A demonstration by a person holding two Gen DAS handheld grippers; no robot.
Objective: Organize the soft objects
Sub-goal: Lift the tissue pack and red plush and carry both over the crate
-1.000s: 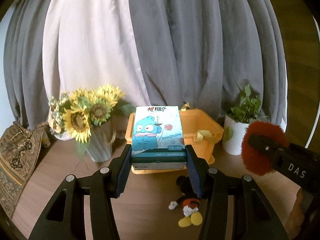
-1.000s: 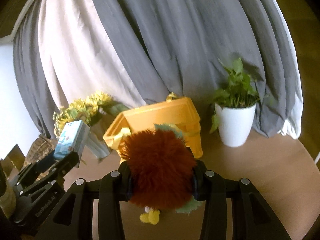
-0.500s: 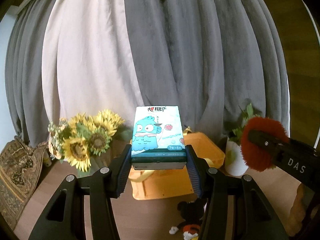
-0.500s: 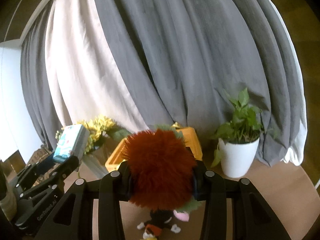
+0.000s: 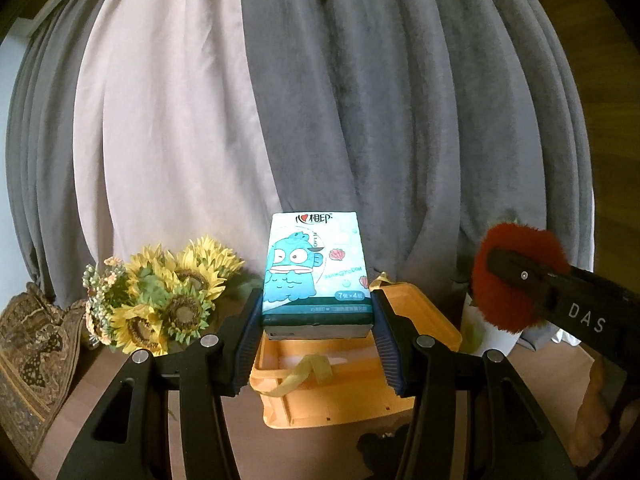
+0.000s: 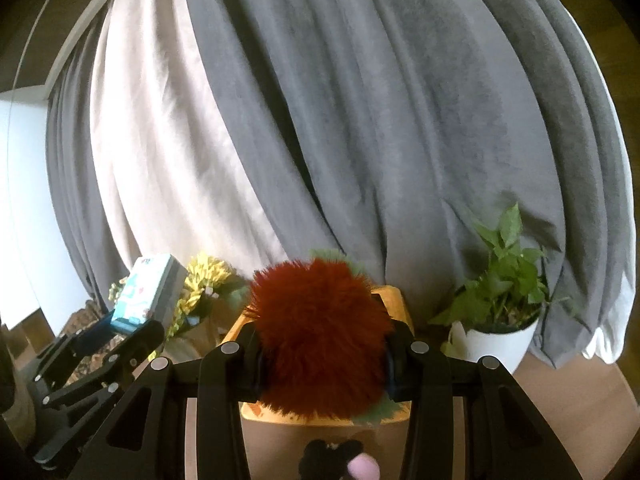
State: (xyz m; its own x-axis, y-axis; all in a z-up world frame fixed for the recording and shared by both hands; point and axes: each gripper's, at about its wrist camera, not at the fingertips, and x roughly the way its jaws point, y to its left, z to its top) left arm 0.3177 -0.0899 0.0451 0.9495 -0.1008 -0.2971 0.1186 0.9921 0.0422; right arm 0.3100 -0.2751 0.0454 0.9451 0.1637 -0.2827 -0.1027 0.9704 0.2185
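Observation:
My left gripper [image 5: 316,344] is shut on a blue tissue pack [image 5: 316,272] with a cartoon fish, held in the air over the open orange basket [image 5: 420,360]. My right gripper [image 6: 322,360] is shut on a fluffy red plush [image 6: 320,332] with green leaves, also above the basket [image 6: 394,300]. The plush shows at the right of the left wrist view [image 5: 516,276]; the tissue pack shows at the left of the right wrist view [image 6: 150,294]. A small black mouse plush [image 6: 332,456] lies on the table in front of the basket, mostly hidden.
A sunflower bouquet [image 5: 168,292] stands left of the basket. A potted green plant in a white pot [image 6: 500,320] stands to its right. Grey and pale curtains [image 5: 320,100] hang behind. A patterned cloth [image 5: 28,352] lies at the far left.
Both grippers have risen and moved forward with their loads. The basket now lies lower and closer beneath them, and the mouse plush has slid to the bottom edge of both views.

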